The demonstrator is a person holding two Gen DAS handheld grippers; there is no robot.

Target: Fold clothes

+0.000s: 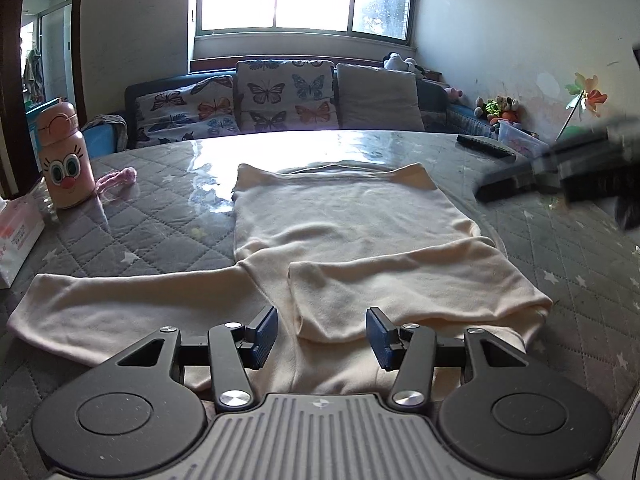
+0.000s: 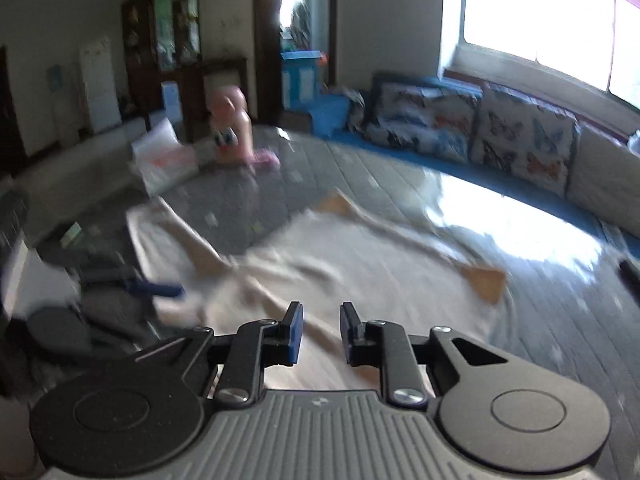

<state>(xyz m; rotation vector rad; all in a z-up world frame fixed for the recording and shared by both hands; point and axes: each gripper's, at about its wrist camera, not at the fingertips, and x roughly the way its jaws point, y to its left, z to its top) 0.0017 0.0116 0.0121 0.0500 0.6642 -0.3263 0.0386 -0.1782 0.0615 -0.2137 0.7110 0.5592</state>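
A cream long-sleeved top (image 1: 352,220) lies flat on the grey quilted table (image 1: 160,224). Its right sleeve (image 1: 400,292) is folded across the body; its left sleeve (image 1: 120,308) stretches out to the left. My left gripper (image 1: 322,338) is open and empty, just above the near edge of the top. My right gripper (image 2: 320,334) is open and empty, above the top's right side (image 2: 360,264); that view is blurred by motion. The right gripper shows blurred at the right in the left wrist view (image 1: 560,168). The left gripper shows at the left in the right wrist view (image 2: 120,292).
A pink cartoon bottle (image 1: 64,156) and a tissue pack (image 1: 16,232) stand at the table's left, with a pink fabric piece (image 1: 116,180) beside them. A black remote (image 1: 484,146) lies at the far right. A sofa with butterfly cushions (image 1: 280,96) runs behind the table.
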